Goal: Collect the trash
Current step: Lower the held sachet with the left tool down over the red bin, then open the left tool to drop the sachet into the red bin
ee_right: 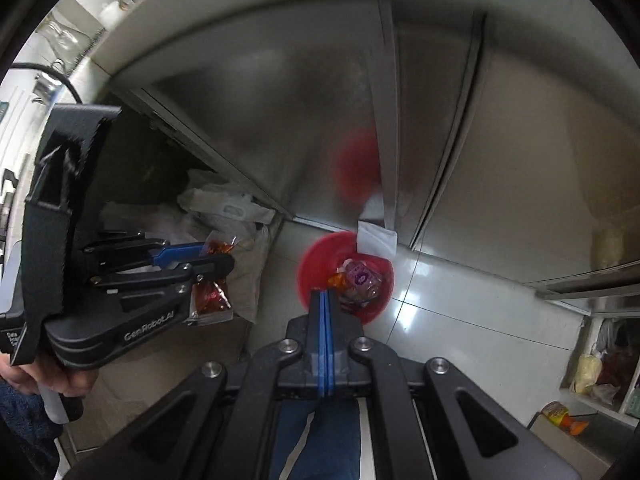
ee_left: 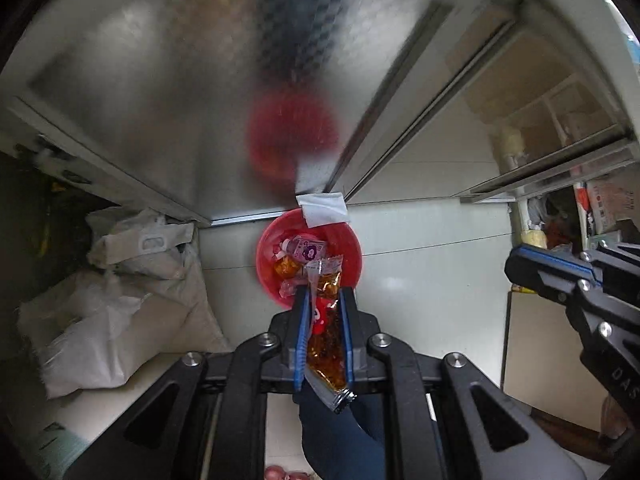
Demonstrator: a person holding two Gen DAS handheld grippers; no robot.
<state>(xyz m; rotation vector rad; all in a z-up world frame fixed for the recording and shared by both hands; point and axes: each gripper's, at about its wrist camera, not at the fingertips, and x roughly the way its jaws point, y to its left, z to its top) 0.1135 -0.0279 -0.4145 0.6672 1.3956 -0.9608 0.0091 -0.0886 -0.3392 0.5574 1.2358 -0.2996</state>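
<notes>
Above the red bin (ee_left: 276, 276) on the pale tiled floor (ee_left: 432, 272), we find the left gripper (ee_left: 323, 298) clenched on a sauce packet (ee_left: 326, 344) of reddish-brown liquid, pointing straight down. We note the packet's sealed end sticks out behind the fingers (ee_left: 301, 332). Our right gripper (ee_right: 325, 300) is closed tight with nothing between its blue pads, also over the bin. Inside the bin lie wrappers (ee_right: 362, 278). White sacks (ee_left: 120, 280) sit against the metal cabinet (ee_left: 160, 80).
</notes>
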